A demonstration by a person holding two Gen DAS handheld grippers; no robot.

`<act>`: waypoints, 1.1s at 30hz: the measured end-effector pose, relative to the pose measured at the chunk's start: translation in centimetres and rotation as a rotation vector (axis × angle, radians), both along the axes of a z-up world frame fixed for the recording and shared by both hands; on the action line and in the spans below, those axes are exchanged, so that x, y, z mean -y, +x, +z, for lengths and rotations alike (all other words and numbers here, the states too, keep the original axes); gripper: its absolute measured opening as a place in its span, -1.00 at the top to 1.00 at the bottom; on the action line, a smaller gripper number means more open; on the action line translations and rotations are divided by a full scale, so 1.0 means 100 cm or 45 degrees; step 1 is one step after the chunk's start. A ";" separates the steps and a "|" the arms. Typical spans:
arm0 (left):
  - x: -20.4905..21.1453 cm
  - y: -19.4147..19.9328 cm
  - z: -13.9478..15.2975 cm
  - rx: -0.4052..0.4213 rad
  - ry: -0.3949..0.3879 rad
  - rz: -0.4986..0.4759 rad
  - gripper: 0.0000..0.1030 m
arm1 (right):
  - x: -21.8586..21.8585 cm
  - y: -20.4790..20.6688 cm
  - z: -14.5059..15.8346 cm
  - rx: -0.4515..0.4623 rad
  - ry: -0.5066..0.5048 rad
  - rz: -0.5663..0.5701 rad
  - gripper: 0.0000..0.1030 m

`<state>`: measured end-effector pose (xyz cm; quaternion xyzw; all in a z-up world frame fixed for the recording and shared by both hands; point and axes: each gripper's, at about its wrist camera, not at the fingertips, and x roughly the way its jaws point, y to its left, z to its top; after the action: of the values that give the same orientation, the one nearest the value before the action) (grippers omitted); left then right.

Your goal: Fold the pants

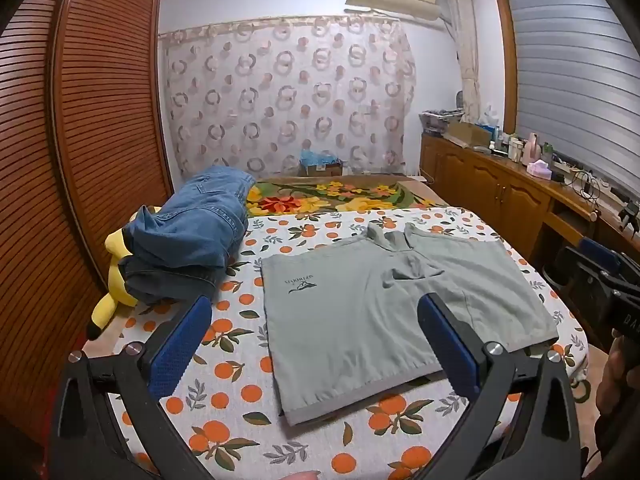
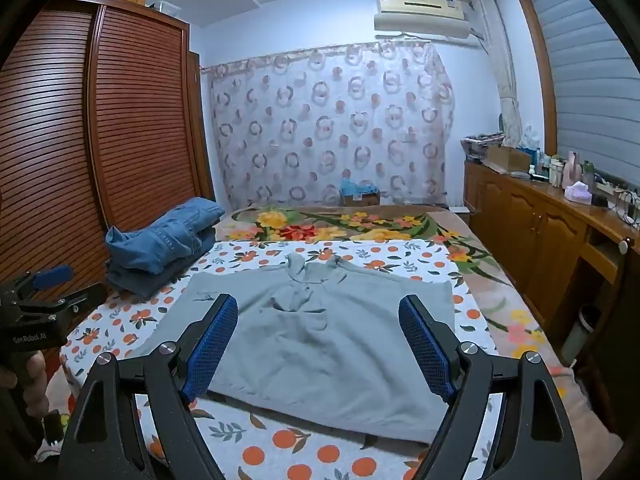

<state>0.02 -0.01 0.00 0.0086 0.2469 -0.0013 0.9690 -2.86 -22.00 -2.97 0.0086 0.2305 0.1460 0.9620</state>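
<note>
Grey-green pants (image 1: 376, 312) lie flat on the orange-print sheet (image 1: 224, 364), waistband toward me, a small dark logo at their left. They also show in the right wrist view (image 2: 320, 340). My left gripper (image 1: 316, 320) is open and empty, held above the near left part of the pants. My right gripper (image 2: 318, 320) is open and empty, above the near edge of the pants. The right gripper shows at the right edge of the left wrist view (image 1: 600, 276); the left gripper shows at the left edge of the right wrist view (image 2: 44, 292).
A stack of folded blue jeans (image 1: 192, 240) sits at the bed's left on a yellow plush toy (image 1: 116, 276). A louvred wooden wardrobe (image 1: 80, 140) stands left. A wooden cabinet (image 1: 512, 192) with bottles runs along the right. A floral blanket (image 1: 336, 196) lies beyond.
</note>
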 end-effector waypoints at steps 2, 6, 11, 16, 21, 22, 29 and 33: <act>0.000 0.000 0.000 0.008 0.000 0.000 -1.00 | 0.000 0.000 -0.001 -0.002 -0.004 0.000 -0.64; 0.000 0.000 0.000 0.006 -0.003 -0.001 -1.00 | -0.001 0.000 0.001 -0.004 -0.002 0.006 -0.64; 0.000 0.000 0.000 0.007 -0.006 0.000 -1.00 | -0.002 0.002 0.000 -0.008 0.004 0.004 -0.64; 0.000 0.000 0.000 0.007 -0.007 0.000 -1.00 | -0.002 0.002 -0.001 -0.007 0.011 0.005 -0.64; 0.000 0.000 0.000 0.009 -0.009 0.000 -1.00 | -0.001 0.002 -0.001 -0.006 0.013 0.004 -0.64; 0.000 0.000 0.000 0.010 -0.009 0.000 -1.00 | -0.001 0.002 -0.001 -0.005 0.013 0.004 -0.64; 0.000 0.000 0.000 0.012 -0.007 0.001 -1.00 | -0.002 0.002 -0.001 -0.002 0.014 0.008 -0.64; 0.000 0.000 0.000 0.014 -0.007 0.001 -1.00 | -0.001 0.000 -0.001 0.002 0.017 0.008 -0.64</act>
<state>0.02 0.00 -0.02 0.0059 0.2417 -0.0016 0.9703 -2.83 -21.90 -3.04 0.0143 0.2289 0.1505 0.9616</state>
